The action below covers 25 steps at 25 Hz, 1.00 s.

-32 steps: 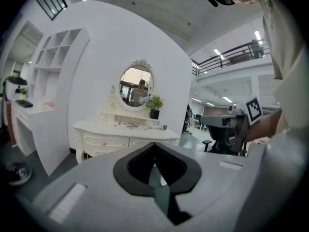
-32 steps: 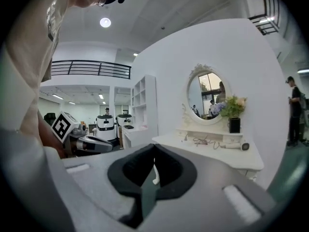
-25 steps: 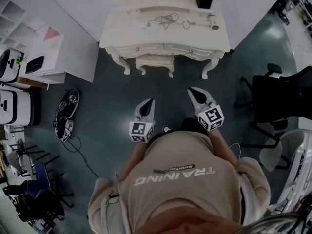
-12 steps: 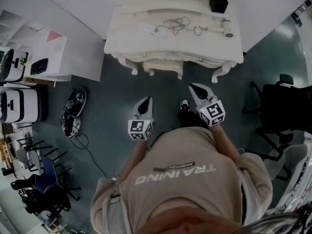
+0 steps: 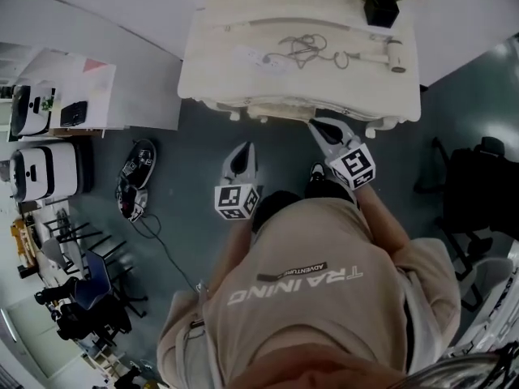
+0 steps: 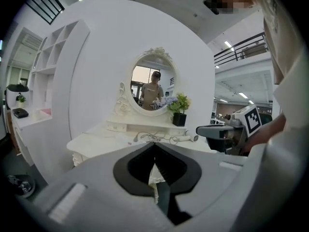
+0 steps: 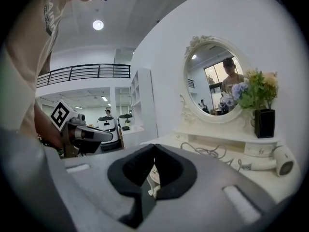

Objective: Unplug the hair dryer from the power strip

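Against a second ago, the table (image 5: pixel 211 79) is seen nearer, both claws brought up to its front edge. The left claw (image 5: pixel 246 147) and right claw (image 5: pixel 318 125) are closed, empty. The hair dryer (image 5: pixel 388 53) is laid at the table's upper right, long axis left-right, head rightward.

Dim head view, brighter gripper views.
A ceiling lamp (image 7: pixel 98 25) glows up-left of the right gripper (image 7: pixel 154 149) fingers (image 7: pixel 133 170); fisheye bends straight lines, black vignette rings the edges, foreground soft.
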Available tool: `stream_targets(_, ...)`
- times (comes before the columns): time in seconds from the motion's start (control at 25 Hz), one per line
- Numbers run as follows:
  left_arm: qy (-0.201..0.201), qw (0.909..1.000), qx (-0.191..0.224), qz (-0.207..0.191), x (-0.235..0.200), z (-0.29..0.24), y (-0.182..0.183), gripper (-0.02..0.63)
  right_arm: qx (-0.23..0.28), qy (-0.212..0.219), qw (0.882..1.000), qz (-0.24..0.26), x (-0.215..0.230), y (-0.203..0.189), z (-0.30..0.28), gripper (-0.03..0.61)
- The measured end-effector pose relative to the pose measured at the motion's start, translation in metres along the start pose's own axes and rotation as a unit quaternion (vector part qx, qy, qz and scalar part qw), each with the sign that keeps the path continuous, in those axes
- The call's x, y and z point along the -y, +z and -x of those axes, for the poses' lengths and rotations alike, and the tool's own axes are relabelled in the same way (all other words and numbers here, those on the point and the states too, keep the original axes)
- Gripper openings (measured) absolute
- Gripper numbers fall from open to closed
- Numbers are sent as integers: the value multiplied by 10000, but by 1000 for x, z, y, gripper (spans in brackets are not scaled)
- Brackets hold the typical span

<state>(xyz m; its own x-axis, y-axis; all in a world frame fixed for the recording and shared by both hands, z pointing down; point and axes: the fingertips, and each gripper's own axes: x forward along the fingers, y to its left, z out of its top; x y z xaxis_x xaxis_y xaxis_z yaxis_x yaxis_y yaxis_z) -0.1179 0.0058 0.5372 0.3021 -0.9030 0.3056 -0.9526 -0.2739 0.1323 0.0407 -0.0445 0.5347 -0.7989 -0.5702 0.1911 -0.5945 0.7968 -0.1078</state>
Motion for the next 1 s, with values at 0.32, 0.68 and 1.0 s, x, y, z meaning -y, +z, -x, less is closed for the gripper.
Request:
stream_targets(0.32, -151, 9998, -137, 62, -38, -46, 5, 8, -357, 19, 9993, -130, 23, -11, -51, 3)
stream_targets(0.68, -627, 9980, -24, -74, -111, -88, 24, 8, -513, -477, 9975, 66, 38, 22, -125, 3)
stream_targets(1.0, -1140, 9934, -100, -43, -157, -128, 27, 8, -769, -1045, 9915, 26, 51, 24, -178, 3)
